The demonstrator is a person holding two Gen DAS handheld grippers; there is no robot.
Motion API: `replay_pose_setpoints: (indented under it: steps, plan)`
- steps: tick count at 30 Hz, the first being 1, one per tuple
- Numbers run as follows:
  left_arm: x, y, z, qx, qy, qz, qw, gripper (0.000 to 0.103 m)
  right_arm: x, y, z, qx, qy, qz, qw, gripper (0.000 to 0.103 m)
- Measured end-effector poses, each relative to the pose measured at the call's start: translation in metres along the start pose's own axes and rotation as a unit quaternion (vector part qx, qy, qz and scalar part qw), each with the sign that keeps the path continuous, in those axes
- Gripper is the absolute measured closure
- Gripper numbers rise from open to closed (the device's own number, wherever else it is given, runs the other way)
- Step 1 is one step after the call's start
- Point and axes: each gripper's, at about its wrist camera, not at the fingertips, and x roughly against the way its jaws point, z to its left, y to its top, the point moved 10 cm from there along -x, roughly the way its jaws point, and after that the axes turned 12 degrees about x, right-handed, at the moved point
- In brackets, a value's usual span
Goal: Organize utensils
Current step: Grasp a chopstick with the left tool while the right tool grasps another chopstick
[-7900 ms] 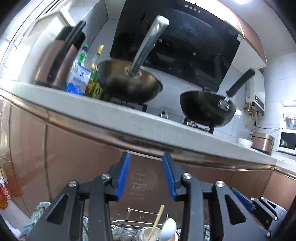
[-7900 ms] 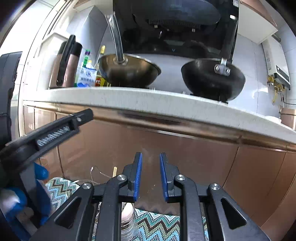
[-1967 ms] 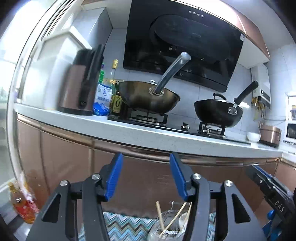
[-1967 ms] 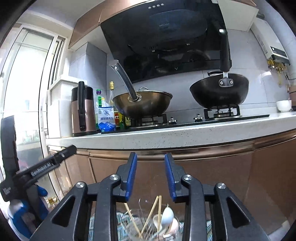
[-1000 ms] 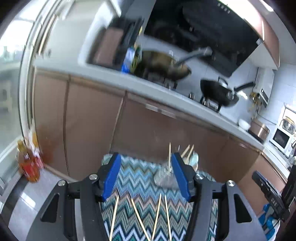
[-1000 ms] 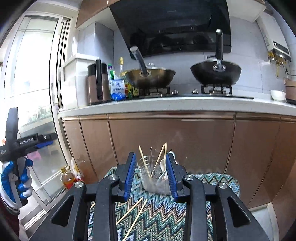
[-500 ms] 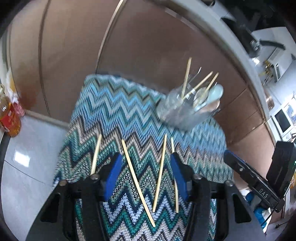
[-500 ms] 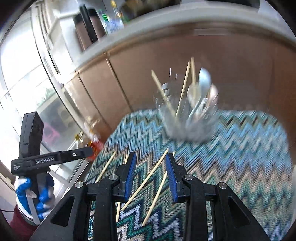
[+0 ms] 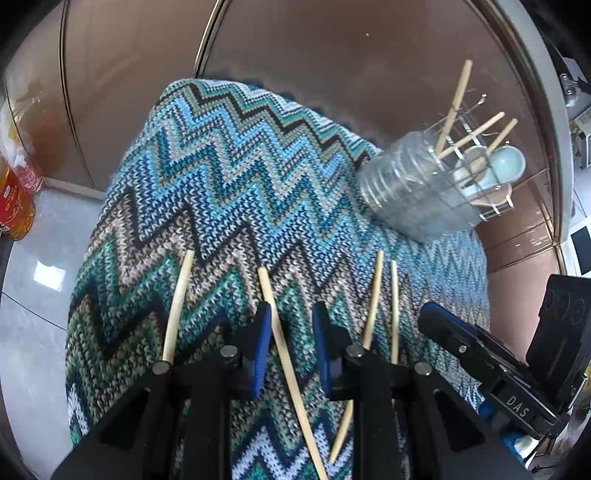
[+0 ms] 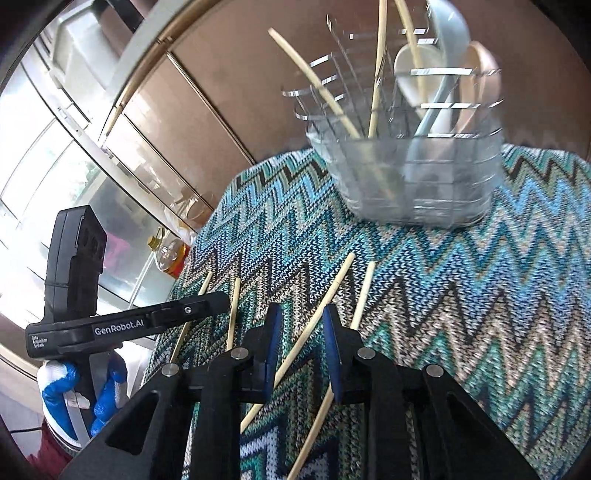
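Holder: we saw the clear holder [image 9: 417,192] at 2 o'clock, with chopsticks [image 9: 456,99] and spoons [image 9: 506,162] inside.
Loose chopsticks [image 9: 284,347]: on the zigzag mat [image 9: 221,192].
Left gripper [image 9: 290,328]: narrowing, astride one, unclenched.
Right gripper [image 10: 301,332]: likewise.
Change: cameras previously faced the cabinets.

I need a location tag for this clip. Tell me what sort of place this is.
Most likely a home kitchen. Brown cabinet doors run under a pale countertop edge, a bottle of cooking oil stands on the tiled floor, and a wire rack holds chopsticks and spoons on a zigzag cloth.
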Motion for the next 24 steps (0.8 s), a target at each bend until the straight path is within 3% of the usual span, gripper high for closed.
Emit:
replay_pose_setpoints:
  steps: [9,24]
  plan:
    - [-0.019,0.006,0.007,-0.003,0.014,0.014,0.9998,0.087,-0.039,0.002,-0.008,-0.012,-0.017,0.039,0.999,0.086]
    - [-0.027,0.004,0.000,-0.059,0.052,0.018,0.9967,0.092,-0.077,0.005,0.003,0.016,-0.068,0.071,0.995,0.088]
